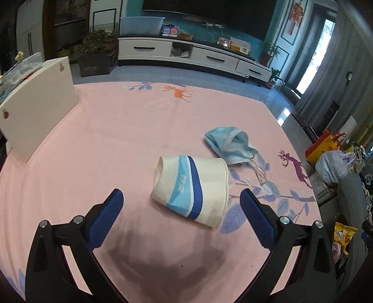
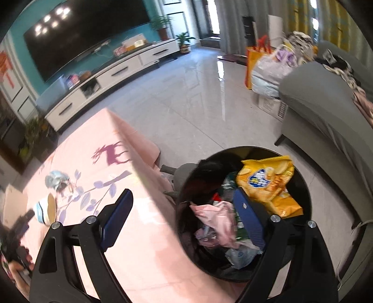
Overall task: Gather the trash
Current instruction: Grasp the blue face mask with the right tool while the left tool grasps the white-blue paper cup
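Just ahead of the left gripper (image 1: 181, 198), jaws spread wide and empty: paper cup (image 1: 190, 190) on its side, face mask (image 1: 229, 145) beyond. Light, crushable; better pinched gently across the rim. Right gripper (image 2: 184, 205) likewise open, over the bin (image 2: 305, 186).

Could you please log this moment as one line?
left gripper open, near paper cup | right gripper open, empty, over trash bin

A teal wall (image 1: 184, 9) carries a big dark television (image 2: 86, 35) above a long white TV cabinet (image 1: 191, 54); glossy grey floor tiles (image 2: 198, 100) reflect window light beside a grey sofa (image 2: 326, 111).
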`<state>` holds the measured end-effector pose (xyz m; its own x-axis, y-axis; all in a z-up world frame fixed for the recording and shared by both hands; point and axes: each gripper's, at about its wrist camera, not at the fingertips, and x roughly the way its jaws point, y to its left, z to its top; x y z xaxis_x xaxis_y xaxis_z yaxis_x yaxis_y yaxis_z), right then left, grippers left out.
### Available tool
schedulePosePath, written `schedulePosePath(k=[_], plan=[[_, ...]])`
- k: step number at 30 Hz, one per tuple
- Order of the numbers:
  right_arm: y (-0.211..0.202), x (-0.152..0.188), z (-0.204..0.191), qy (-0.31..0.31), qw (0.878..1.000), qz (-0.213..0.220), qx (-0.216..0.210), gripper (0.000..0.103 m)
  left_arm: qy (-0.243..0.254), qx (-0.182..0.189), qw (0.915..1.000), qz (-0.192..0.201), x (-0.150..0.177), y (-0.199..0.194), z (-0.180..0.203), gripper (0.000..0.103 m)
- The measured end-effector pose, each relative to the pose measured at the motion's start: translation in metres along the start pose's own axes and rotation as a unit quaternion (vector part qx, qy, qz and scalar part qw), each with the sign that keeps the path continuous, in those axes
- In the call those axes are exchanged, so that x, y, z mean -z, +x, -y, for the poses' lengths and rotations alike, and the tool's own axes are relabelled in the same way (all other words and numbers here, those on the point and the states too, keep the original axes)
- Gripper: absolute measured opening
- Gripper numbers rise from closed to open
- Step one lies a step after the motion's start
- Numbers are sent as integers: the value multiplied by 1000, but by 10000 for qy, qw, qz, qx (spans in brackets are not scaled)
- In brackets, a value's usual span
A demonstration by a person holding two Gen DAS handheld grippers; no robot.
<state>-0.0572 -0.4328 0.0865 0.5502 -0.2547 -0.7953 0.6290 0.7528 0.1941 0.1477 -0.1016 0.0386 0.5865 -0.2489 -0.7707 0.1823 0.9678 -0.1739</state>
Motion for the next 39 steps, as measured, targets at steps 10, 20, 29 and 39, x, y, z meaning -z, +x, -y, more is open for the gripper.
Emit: schedulePosePath(k=[10, 20, 29, 39], plan=[[7, 10, -58, -804, 9967, -55, -90, 86, 522, 146, 9985, -52, 3, 31, 16, 100], [22, 6, -131, -1486, 9877, -48, -490, 86, 45, 522, 9986, -105, 12, 52, -5, 100], [98, -6, -277, -2154, 9656, -668, -1291, 86, 113, 417, 9990, -97, 10, 57, -5, 94], [166, 0, -350, -2280, 9605, -1040, -1209, 69, -87, 546, 9984, -127, 6, 57, -12, 91]])
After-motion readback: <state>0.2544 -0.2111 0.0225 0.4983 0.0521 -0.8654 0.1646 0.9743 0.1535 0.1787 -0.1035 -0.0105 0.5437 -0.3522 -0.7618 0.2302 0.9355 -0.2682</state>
